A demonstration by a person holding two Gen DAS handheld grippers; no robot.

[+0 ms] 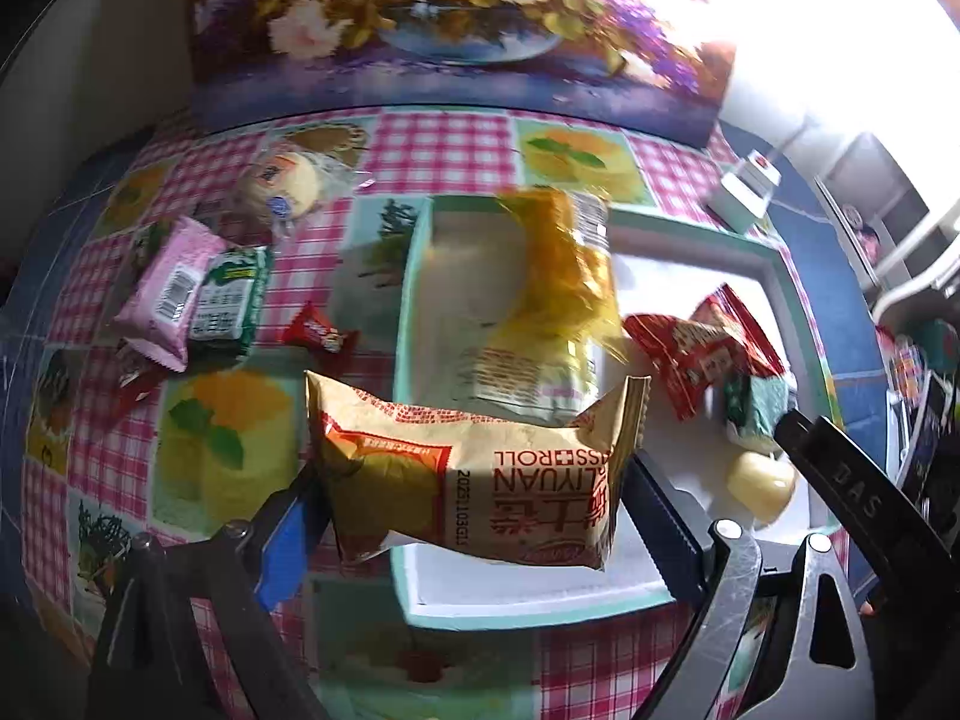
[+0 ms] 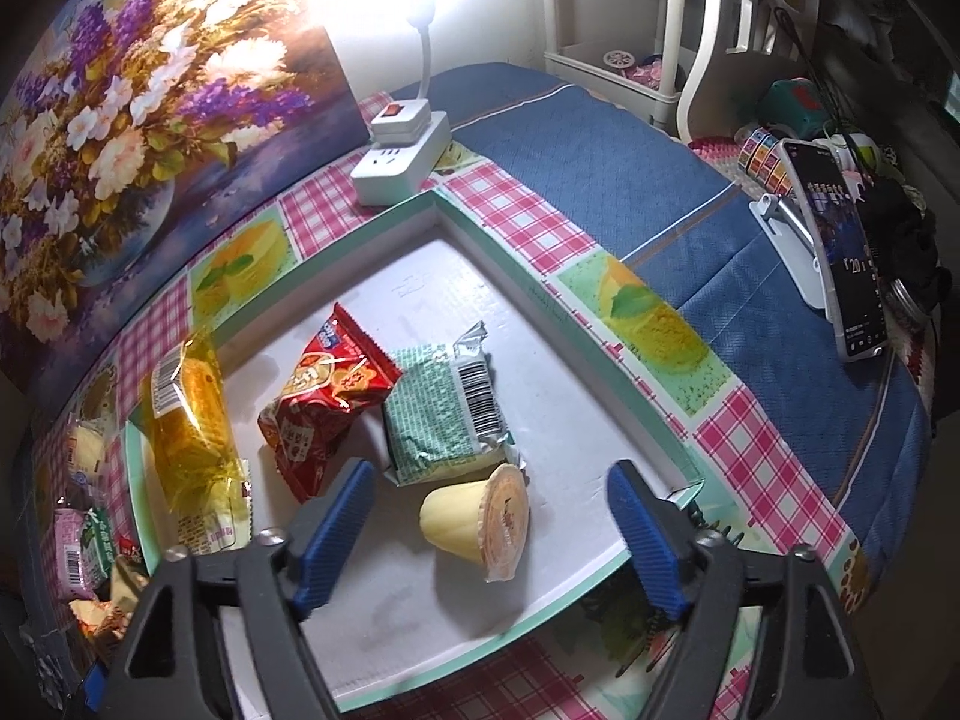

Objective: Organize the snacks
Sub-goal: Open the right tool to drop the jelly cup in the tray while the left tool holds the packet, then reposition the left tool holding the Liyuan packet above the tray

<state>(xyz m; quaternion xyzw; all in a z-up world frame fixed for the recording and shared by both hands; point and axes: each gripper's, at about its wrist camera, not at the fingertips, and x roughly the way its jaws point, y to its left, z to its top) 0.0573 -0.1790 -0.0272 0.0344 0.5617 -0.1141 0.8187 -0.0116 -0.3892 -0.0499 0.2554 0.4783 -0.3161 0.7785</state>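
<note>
Crosswise, swiss roll packet (image 1: 474, 480) between left fingers (image 1: 288, 531)

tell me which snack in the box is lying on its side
The pudding cup near the right claw is tipped over, its lid facing sideways. The other snacks in the box are flat packets.

Supporting surface: table under checked fruit-print cloth (image 2: 510, 204). Directly on it: white tray (image 2: 576, 360) ahead of right tool; power strip (image 2: 399, 165) beyond; loose packets (image 1: 180, 294) left of left tool, apparently snacks.
</note>
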